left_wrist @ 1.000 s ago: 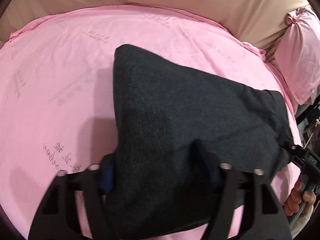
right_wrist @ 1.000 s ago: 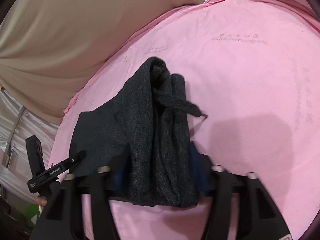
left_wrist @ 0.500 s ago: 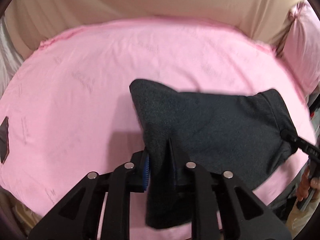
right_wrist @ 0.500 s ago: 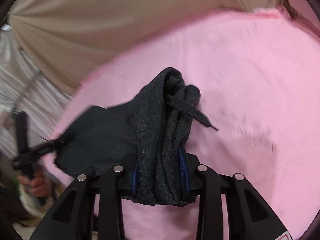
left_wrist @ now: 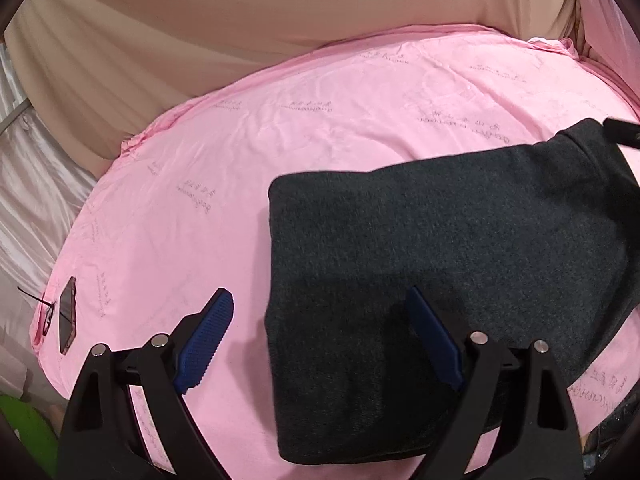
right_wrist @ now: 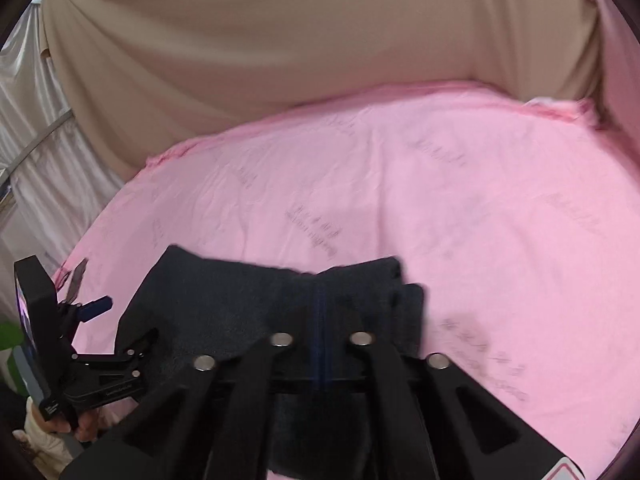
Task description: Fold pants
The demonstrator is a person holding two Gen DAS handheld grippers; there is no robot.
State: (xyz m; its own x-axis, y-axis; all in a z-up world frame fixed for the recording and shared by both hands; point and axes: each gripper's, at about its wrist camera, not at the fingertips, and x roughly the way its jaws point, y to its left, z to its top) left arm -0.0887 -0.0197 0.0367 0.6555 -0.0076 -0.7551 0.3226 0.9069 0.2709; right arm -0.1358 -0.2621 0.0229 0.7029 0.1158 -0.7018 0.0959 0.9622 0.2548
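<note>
The dark grey pants (left_wrist: pixel 460 248) lie folded flat on the pink bed sheet (left_wrist: pixel 280 140). My left gripper (left_wrist: pixel 320 340) is open over the pants' near left edge, with its blue pads (left_wrist: pixel 204 344) apart and nothing between them. In the right wrist view the pants (right_wrist: pixel 224 312) lie just past my right gripper (right_wrist: pixel 320 344), whose fingers are pressed together with a thin blue line between them; whether cloth is pinched there is hidden. The left gripper (right_wrist: pixel 96 304) shows at the left edge of that view.
A beige curtain (left_wrist: pixel 240 20) hangs behind the bed. A pink pillow (left_wrist: pixel 612 20) sits at the far right. A small dark object (left_wrist: pixel 67 314) lies on the sheet's left edge. White satin drapes (right_wrist: pixel 36 120) hang at left.
My left gripper has opened and let go of the pants, which now lie flat. My right gripper has lowered its bunched end onto the bed and its fingers have closed tighter.
</note>
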